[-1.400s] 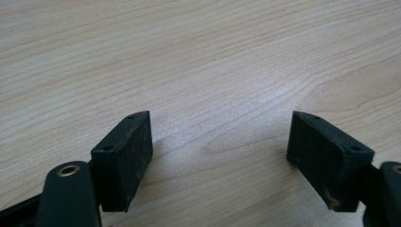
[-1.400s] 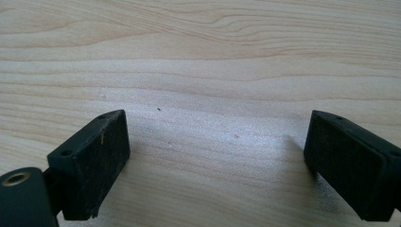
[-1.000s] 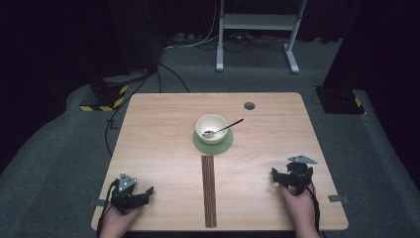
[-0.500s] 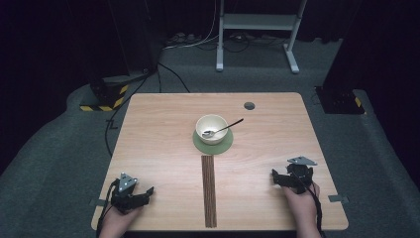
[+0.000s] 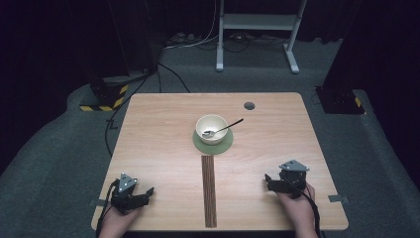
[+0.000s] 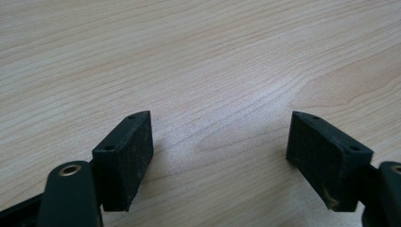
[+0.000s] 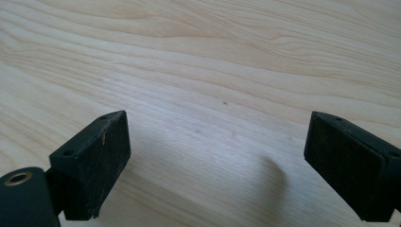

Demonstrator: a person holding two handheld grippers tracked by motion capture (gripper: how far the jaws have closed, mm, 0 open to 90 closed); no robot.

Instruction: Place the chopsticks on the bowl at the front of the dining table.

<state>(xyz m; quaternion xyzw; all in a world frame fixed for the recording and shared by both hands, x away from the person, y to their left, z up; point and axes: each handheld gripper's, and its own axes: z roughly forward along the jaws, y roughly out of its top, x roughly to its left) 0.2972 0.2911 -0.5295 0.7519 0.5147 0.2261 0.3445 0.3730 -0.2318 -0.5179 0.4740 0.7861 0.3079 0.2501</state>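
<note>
At the near left corner of the tabletop [image 5: 148,129], the left gripper [image 5: 147,192] rests in a hand, its jaws wide apart with only bare wood grain between them in the left gripper view [image 6: 220,142]. Nothing is held.

Toward the middle, a dark inlaid strip [image 5: 209,191] runs from the near edge up toward a round green mat [image 5: 214,147]. On the mat stands a small cream bowl [image 5: 211,130], round and upright, plain on the outside. A metal spoon [image 5: 221,130] lies in it, its head down inside the bowl and its dark handle leaning over the rim toward the far right. Farther right, near the far edge, sits a small dark round hole [image 5: 249,105].

At the near right, the right gripper [image 5: 269,181] is held in the other hand, well apart from the bowl. Its jaws stand wide open over bare wood in the right gripper view [image 7: 217,146], gripping nothing.

Compared with a second ago, bowl, spoon and mat lie unchanged, and both grippers sit where they were.
</note>
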